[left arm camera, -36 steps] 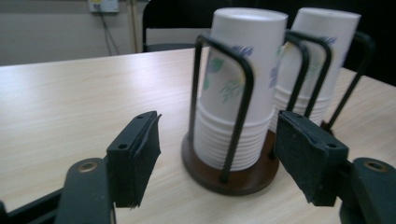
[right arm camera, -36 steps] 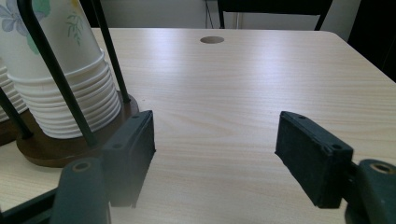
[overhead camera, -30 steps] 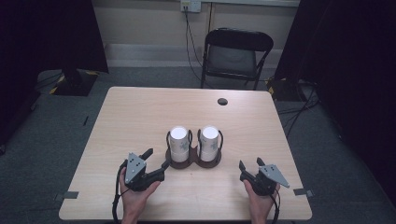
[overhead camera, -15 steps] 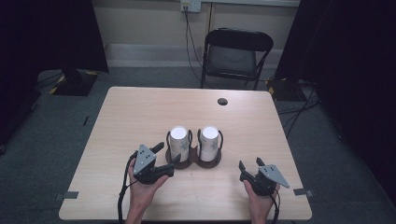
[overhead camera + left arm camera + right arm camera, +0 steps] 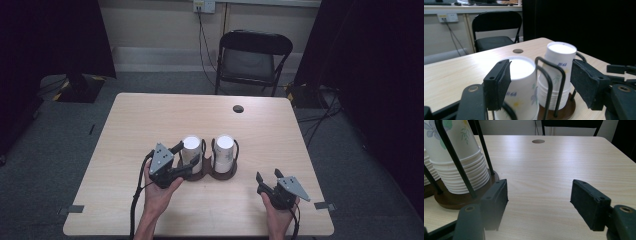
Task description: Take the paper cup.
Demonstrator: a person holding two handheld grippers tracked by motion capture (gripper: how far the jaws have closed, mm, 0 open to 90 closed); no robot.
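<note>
Left tongs [image 5: 540, 82] closing round white floral cup stack [image 5: 520, 85], prob. untouched.

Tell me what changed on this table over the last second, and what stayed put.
The left gripper moved from the near table edge up and forward to the left cup stack, and its jaws have just been closing with the top cup between them; one jaw is against the cup wall, the other not yet touching. The right gripper, both stacks, including the right cup stack, and the holder stayed as they were.

Two stacks of paper cups [image 5: 192, 152] [image 5: 224, 152] stand mid-frame in one wire holder [image 5: 210, 172]; two grippers [image 5: 176, 160] [image 5: 265, 179] sit lower down; one chair [image 5: 252, 57] is at upper centre.
</note>
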